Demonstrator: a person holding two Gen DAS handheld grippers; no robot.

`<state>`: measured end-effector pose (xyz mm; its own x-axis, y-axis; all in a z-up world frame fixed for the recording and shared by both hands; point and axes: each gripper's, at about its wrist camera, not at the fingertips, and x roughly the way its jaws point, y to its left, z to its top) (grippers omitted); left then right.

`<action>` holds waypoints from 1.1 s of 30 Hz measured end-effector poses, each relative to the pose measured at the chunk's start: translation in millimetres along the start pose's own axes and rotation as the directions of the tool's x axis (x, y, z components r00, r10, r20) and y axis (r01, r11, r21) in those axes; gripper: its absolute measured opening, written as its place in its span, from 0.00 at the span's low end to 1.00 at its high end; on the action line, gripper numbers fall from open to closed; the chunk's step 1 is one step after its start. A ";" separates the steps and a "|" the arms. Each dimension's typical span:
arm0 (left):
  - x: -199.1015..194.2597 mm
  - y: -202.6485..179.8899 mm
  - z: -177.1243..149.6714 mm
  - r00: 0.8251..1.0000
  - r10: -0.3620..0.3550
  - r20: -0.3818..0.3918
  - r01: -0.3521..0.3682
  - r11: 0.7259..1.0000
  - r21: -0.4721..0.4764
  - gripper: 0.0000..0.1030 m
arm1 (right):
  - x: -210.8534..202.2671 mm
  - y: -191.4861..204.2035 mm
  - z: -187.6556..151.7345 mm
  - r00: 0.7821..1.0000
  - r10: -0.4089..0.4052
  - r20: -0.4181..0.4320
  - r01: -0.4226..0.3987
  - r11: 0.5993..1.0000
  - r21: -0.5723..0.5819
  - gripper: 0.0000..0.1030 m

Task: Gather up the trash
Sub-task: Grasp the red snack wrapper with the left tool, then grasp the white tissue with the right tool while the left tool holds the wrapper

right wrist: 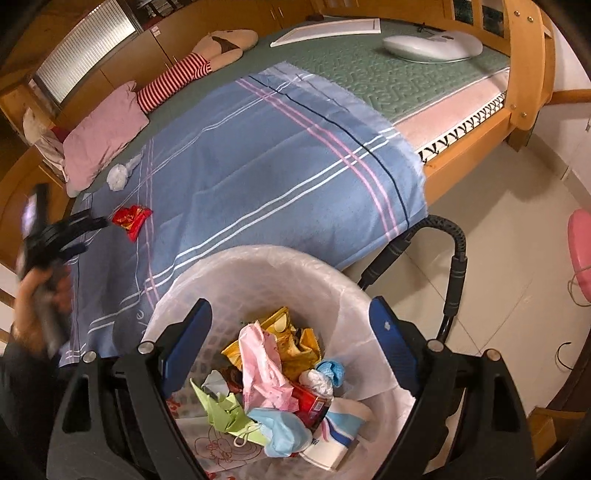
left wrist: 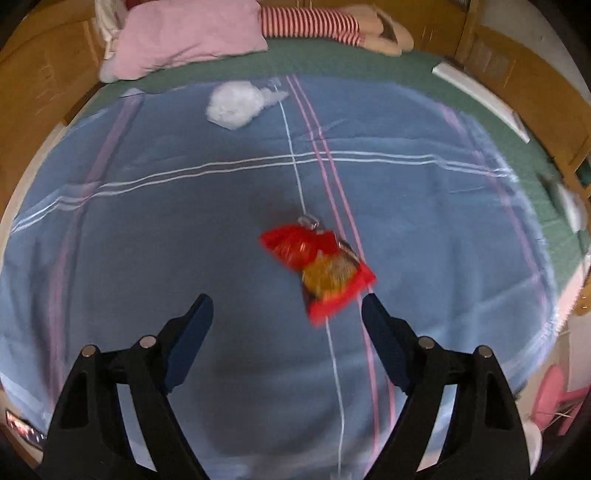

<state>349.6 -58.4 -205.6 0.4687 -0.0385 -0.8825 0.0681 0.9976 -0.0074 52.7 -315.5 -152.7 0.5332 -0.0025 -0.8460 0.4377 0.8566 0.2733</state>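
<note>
A red and yellow snack wrapper lies on the blue striped blanket. My left gripper hovers just short of the wrapper, open, with nothing between its fingers. In the right wrist view the left gripper is a blur at the left, held by a hand. A crumpled white wad rests farther off, near the pink pillow. My right gripper is open and empty above a white lined trash bin that holds several wrappers, masks and a cup.
The bed has a wooden frame and a green mattress cover. A striped doll, a flat white sheet and a white oval object lie on it. Beside the bin are tiled floor, a black cable and a pink stool.
</note>
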 end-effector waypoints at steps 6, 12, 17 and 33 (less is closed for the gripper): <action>55.3 -10.6 7.2 0.997 0.009 -0.078 -0.006 0.999 0.041 0.80 | 14.1 -5.8 12.3 0.999 -0.035 0.004 0.035 0.999 -0.008 0.83; 61.6 -8.1 11.8 0.998 -0.011 -0.055 0.015 0.998 0.068 0.36 | 26.0 25.3 30.6 1.000 0.006 0.016 -0.006 0.999 -0.051 0.83; -4.8 38.5 15.2 0.998 -0.044 0.043 0.045 0.999 -0.005 0.30 | 35.2 72.6 52.9 0.998 0.065 0.011 -0.063 0.990 -0.129 0.83; -53.0 227.1 -9.1 0.978 0.110 0.180 -0.076 0.980 -0.186 0.30 | 167.0 401.4 171.5 0.978 0.202 0.049 -0.153 0.859 -0.488 0.83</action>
<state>332.2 170.7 -164.8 0.6242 0.0618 -0.7789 -0.1324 0.9908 -0.0275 441.6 -60.6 -105.7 0.6456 0.1457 -0.7497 -0.0594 0.9882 0.1409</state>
